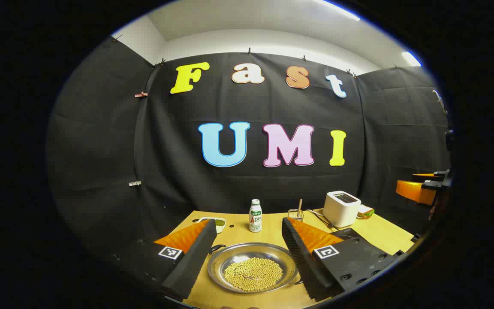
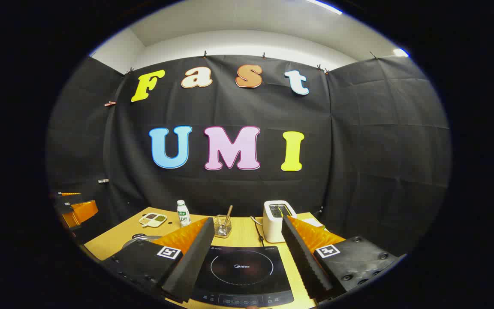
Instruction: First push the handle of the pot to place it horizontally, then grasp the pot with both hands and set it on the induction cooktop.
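Observation:
A shallow steel pot (image 1: 251, 268) holding yellow beans sits on the wooden table (image 1: 234, 234), low in the left gripper view. One small black handle (image 1: 216, 248) shows at its upper left rim and another at the lower right. My left gripper (image 1: 248, 221) hangs open above it, a finger on each side, touching nothing. In the right gripper view the black induction cooktop (image 2: 240, 268) lies below my open right gripper (image 2: 247, 219). The pot's rim (image 2: 140, 238) peeks out left of that gripper's left finger.
At the table's back stand a white bottle (image 1: 255, 216), a wire holder with a utensil (image 1: 295, 213), a white toaster (image 1: 341, 208) with its cord, and a small dish (image 1: 217, 223). The other gripper (image 1: 418, 189) hovers at the right, off the table.

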`<state>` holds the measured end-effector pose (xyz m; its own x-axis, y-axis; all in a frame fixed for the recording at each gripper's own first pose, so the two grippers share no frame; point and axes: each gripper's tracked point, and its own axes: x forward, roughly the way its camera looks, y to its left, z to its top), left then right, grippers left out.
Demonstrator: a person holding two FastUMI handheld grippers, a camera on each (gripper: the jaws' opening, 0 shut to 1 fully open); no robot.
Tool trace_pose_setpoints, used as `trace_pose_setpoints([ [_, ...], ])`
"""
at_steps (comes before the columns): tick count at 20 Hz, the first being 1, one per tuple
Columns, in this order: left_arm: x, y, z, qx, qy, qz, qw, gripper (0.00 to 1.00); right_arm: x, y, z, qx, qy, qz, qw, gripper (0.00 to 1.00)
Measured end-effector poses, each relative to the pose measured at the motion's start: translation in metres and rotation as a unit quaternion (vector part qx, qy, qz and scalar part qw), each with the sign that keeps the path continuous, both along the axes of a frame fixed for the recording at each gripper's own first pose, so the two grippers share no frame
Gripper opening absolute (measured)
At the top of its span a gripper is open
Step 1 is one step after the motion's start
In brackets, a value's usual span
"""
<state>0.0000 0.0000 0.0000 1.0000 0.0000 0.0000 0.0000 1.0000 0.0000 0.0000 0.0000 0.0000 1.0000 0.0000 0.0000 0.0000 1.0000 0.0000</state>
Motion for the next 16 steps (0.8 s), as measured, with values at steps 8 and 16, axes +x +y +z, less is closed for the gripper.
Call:
trace_pose_setpoints([
  [8,-0.001,-0.011,-0.007,0.001,0.007,-0.012,1.000,0.95,0.002,0.002,-0.002,0.004,0.007,0.002,1.000,0.98],
  [16,0.004,-0.028,-0.010,0.012,0.011,-0.035,0.999,0.96,0.000,0.000,-0.007,0.001,0.014,0.001,1.000,0.98],
])
